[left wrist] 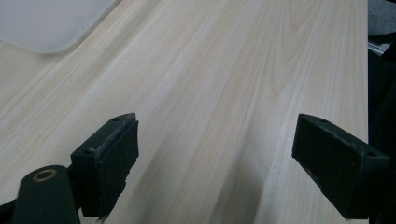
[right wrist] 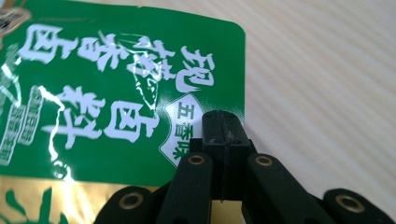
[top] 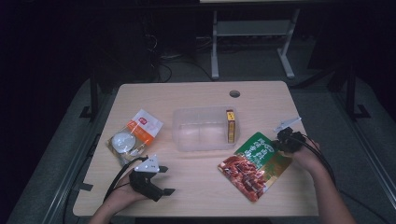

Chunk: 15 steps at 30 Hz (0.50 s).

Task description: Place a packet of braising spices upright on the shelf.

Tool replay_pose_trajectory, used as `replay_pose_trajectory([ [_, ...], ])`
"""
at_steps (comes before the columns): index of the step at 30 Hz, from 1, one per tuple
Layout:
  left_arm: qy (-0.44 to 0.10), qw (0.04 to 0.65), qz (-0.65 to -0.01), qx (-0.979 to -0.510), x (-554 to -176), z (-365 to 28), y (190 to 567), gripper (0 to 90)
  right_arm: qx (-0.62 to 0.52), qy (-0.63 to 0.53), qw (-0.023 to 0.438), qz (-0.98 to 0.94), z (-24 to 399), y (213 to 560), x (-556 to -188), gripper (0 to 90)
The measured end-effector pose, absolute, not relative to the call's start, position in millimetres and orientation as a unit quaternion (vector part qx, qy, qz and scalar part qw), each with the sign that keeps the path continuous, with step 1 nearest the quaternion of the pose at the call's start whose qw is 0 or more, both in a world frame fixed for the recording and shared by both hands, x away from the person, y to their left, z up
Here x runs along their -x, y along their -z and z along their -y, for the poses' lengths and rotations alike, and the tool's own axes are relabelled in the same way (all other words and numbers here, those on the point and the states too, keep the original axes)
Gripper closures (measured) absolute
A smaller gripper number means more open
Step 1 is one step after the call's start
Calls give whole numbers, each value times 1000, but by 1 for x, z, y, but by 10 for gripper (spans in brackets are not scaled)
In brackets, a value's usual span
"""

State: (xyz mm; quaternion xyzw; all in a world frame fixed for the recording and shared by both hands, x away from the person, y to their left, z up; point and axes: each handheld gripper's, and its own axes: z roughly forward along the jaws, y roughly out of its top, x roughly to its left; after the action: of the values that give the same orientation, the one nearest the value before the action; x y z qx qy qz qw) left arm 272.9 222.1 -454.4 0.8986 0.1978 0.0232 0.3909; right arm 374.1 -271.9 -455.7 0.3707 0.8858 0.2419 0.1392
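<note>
Green-and-red glossy foil snack pouch [top: 254, 165] at lower right looks light, limp, slippery, so right gripper [right wrist: 223, 122] clamps its flat corner edge; left gripper [left wrist: 215, 154] stands apart.

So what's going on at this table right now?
A person works a gripper in each hand. The right gripper is shut on the edge of the green snack pouch, which lies on the table. The left gripper hovers open over bare wood. A clear bin holds a small yellow box.
</note>
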Motion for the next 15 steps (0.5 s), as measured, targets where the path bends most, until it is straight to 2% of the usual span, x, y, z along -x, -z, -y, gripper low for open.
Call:
replay_pose_trajectory([
  [12, -26, 388, -194, -901, -273, -222, 454, 141, -340, -240, 119, -901, 264, 453, -334, 900],
  [15, -26, 388, -193, -901, -272, -222, 453, 141, -329, -257, 98, -903, 258, 454, -323, 900],
])
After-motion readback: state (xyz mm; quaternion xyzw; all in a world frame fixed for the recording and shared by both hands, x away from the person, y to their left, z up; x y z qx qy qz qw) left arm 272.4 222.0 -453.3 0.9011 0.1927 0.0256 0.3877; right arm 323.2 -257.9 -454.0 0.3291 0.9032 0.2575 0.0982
